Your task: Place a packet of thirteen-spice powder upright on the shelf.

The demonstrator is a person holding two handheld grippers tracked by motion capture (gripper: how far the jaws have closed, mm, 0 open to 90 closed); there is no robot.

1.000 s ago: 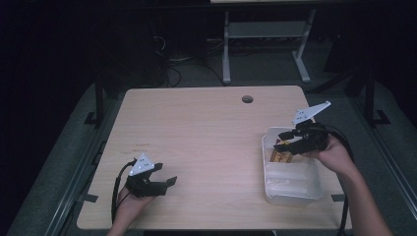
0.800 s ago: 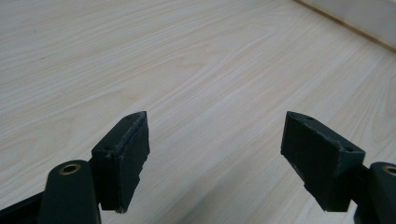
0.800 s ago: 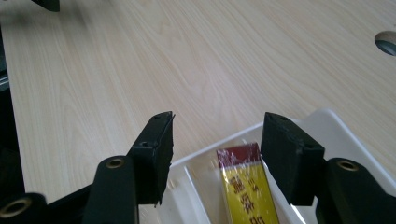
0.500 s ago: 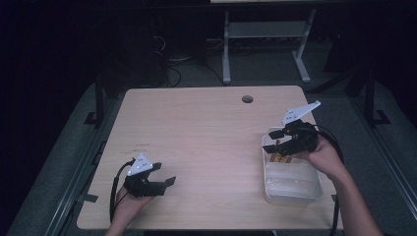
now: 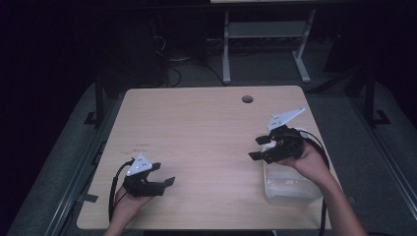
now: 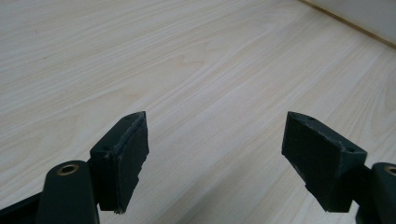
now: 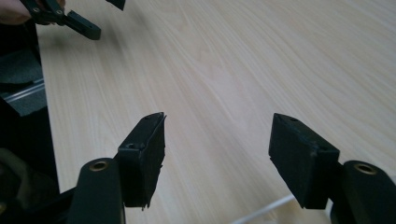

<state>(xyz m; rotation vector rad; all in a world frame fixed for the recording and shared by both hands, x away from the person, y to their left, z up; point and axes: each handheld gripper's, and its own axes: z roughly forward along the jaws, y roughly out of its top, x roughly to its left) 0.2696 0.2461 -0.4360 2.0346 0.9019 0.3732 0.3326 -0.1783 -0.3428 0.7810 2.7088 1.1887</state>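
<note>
Hovering with empty jaws that have just been opening wider, the right gripper point(image 5: 259, 149) is sitting at the far left corner of the clear plastic bin point(image 5: 290, 188); the left gripper point(image 5: 163, 176), open and empty, is lying well apart.

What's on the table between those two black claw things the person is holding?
Nothing: in the high view, bare wooden table stretches from the left gripper to the right gripper.

High view looks forward, down on whole table point(image 5: 206, 128); both gripper views sit close, low over same tabletop.
</note>
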